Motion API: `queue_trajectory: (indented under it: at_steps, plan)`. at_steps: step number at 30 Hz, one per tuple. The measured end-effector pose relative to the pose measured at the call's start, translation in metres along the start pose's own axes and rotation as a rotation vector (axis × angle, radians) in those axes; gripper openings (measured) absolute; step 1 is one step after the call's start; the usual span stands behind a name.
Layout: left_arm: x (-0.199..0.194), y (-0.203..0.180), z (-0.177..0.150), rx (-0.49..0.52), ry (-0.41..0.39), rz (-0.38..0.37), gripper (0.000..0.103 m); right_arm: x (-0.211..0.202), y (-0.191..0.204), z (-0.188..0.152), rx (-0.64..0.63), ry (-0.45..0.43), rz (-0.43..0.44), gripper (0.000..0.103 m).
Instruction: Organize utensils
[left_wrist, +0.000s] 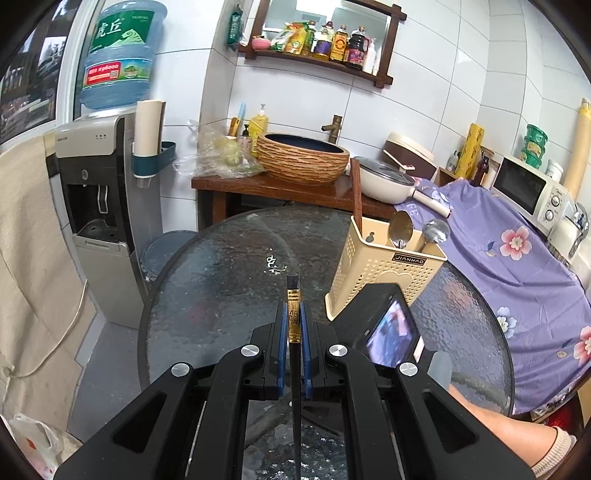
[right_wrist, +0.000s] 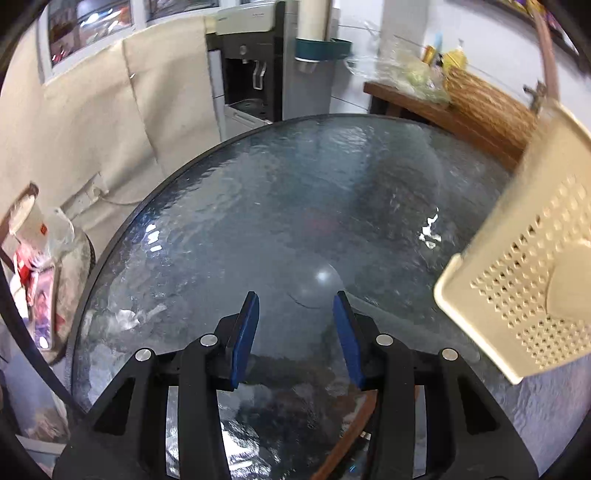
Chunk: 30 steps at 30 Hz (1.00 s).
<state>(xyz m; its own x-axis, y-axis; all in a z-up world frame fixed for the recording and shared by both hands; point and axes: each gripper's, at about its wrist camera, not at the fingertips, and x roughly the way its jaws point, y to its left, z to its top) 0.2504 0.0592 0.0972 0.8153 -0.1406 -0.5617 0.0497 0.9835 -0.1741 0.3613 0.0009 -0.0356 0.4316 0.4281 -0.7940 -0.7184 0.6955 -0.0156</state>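
My left gripper (left_wrist: 294, 314) is shut on a black chopstick with a gold band (left_wrist: 293, 295), held above the round glass table (left_wrist: 221, 266). A beige perforated utensil holder (left_wrist: 384, 269) stands to the right of it, holding two metal spoons (left_wrist: 402, 225) and a brown wooden handle (left_wrist: 356, 192). The right gripper's body (left_wrist: 388, 325) shows just in front of the holder. In the right wrist view my right gripper (right_wrist: 295, 306) is open and empty over the table (right_wrist: 258, 206), with the holder (right_wrist: 532, 280) close at the right, blurred.
A water dispenser (left_wrist: 99, 206) stands left of the table. Behind it a wooden counter (left_wrist: 280, 188) carries a woven basin (left_wrist: 303, 158). A pan (left_wrist: 388, 177) and a microwave (left_wrist: 528, 188) sit on a purple floral cloth (left_wrist: 517, 258) at the right.
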Motion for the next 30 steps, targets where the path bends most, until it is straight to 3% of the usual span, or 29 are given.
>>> queue_trajectory:
  at_steps: [4, 13, 15, 19, 26, 30]
  plan:
    - [-0.004, 0.005, -0.001, -0.012, -0.007, 0.000, 0.007, 0.004, 0.012, 0.001, -0.029, 0.008, -0.044, 0.041]
    - [-0.005, 0.015, -0.003, -0.038, -0.007, -0.001, 0.007, 0.019, 0.019, 0.004, -0.084, 0.023, -0.133, 0.021]
    - [-0.005, 0.017, -0.003, -0.041, -0.006, -0.001, 0.007, 0.021, 0.019, 0.004, -0.092, 0.024, -0.155, 0.011]
    - [-0.004, 0.018, -0.003, -0.042, -0.002, -0.002, 0.007, 0.018, 0.017, 0.003, -0.091, 0.008, -0.171, 0.008]
    - [-0.001, 0.015, -0.002, -0.039, 0.003, -0.007, 0.007, -0.021, 0.000, 0.008, -0.037, -0.102, -0.143, 0.004]
    - [0.001, 0.006, 0.000, -0.025, 0.004, -0.019, 0.007, -0.059, -0.025, 0.009, 0.086, -0.179, -0.045, 0.004]
